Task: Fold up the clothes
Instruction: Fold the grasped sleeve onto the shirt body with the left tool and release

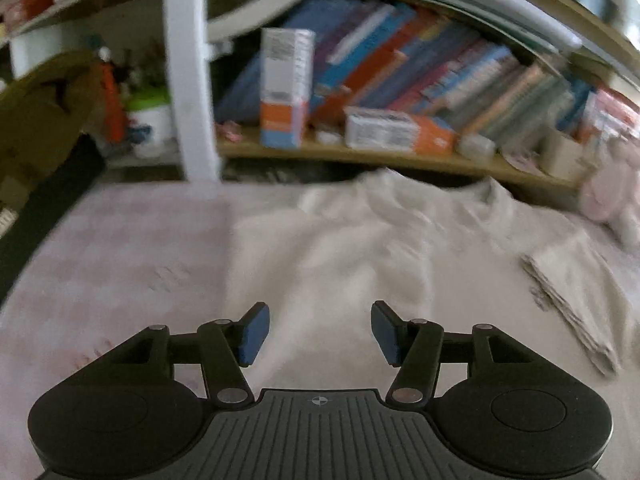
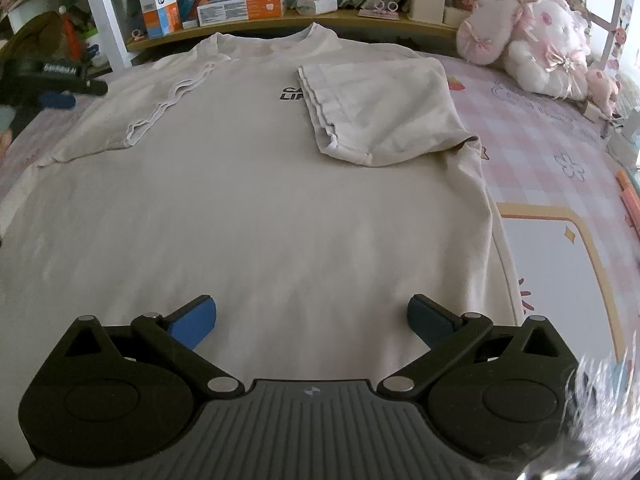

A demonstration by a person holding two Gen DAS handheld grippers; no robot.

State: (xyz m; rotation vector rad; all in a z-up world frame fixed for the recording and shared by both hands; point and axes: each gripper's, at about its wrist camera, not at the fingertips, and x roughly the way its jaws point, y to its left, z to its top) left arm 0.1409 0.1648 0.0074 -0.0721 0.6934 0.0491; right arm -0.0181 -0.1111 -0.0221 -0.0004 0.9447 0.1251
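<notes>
Hovering over the T-shirt [image 2: 260, 200], both grippers' jaws gape empty.

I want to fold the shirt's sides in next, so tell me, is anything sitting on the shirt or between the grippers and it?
Nothing visible blocks it. The right gripper and left gripper are open with only the cream T-shirt ahead. Both sleeves are already folded inward. The plush toys sit off the shirt, at the bed's far corner.

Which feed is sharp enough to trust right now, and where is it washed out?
Left wrist view: motion-smeared, shirt and books soft; only its tongs crisp. Right wrist view: sharp on the shirt, fisheye-bowed shelf, bright smear in the lower right corner.
</notes>
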